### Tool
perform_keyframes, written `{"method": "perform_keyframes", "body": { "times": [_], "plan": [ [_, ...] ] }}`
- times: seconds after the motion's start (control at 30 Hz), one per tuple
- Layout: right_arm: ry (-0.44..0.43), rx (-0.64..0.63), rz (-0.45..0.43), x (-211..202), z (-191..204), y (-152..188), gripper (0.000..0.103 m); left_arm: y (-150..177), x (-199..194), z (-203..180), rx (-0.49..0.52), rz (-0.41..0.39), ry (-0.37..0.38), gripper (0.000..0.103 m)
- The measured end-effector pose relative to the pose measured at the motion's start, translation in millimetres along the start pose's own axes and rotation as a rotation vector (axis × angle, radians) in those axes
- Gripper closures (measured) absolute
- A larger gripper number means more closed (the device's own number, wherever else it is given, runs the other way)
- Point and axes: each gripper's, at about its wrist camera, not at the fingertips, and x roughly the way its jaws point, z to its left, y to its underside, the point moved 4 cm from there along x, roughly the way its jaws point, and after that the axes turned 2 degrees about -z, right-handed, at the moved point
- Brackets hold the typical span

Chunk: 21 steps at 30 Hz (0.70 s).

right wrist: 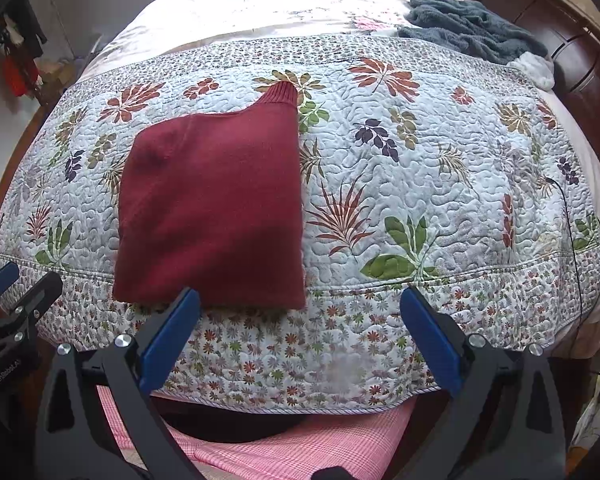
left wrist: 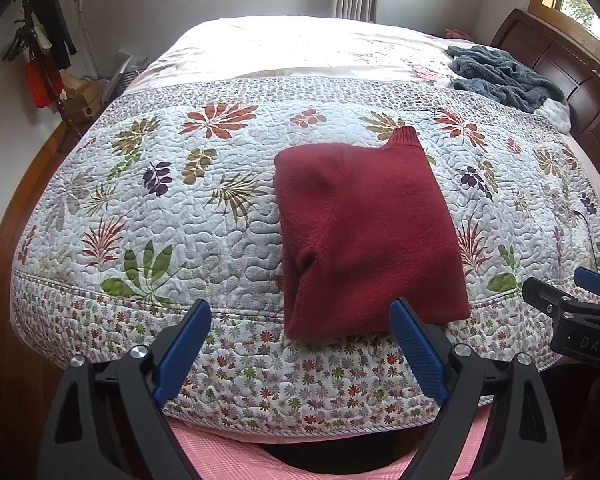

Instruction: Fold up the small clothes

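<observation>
Red sweater (left wrist: 364, 236) lies folded, compact rectangle on floral quilt (left wrist: 148, 200) near bed's front edge, ribbed cuff poking out far corner. Left gripper (left wrist: 300, 350), right gripper (right wrist: 300, 336): both spread wide, holding nothing, hovering short of near hem. Fold looks finished; next likely tucking cuff or setting aside.

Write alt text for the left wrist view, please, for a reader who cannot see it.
A folded dark red sweater lies on a floral quilt near the bed's front edge. The open left gripper hovers before it, touching nothing; the right gripper shows at the right edge.
</observation>
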Motion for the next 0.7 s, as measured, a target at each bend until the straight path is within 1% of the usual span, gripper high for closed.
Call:
{"method": "perform_keyframes", "body": {
  "times": [0.7],
  "plan": [
    [-0.013,-0.005,0.01,8.5,0.2,-4.3,0.004,0.1,5.8,3.2,0.0,0.008,-0.001,0.012]
  ]
}}
